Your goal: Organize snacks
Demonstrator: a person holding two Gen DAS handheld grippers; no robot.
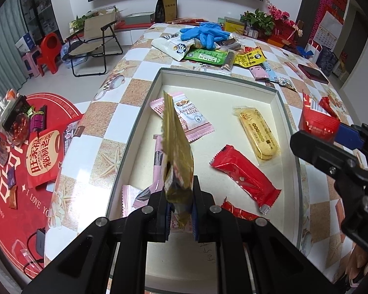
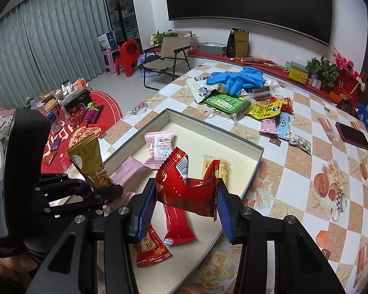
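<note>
The gold packet stands nearly on end over the tray, its long axis running up and away from the left gripper, whose jaws are clamped on its lower end; the sealed top edge points toward the far rim; in the right wrist view the same packet leans up and to the left, above the tray's near left side. The red packet is pinched across its width by the right gripper, blue pads pressing both side edges so the wrapper buckles into a fold between them (its barcode end points up and away); from the left wrist view it hangs over the tray's right rim.

Inside the tray, a pink packet lies flat with its long axis on a diagonal toward the far left corner; a yellow biscuit pack lies lengthwise toward the far rim; a red bar lies diagonally, silver-edged end nearest the camera; a second red pack sits at the near edge, partly hidden by the fingers, so its full shape is unclear; more pink wrappers lie under the gold packet.

Beyond the tray, on the checked table, a heap of snacks sits well apart, blue gloves on top; a dark phone lies far right.
</note>
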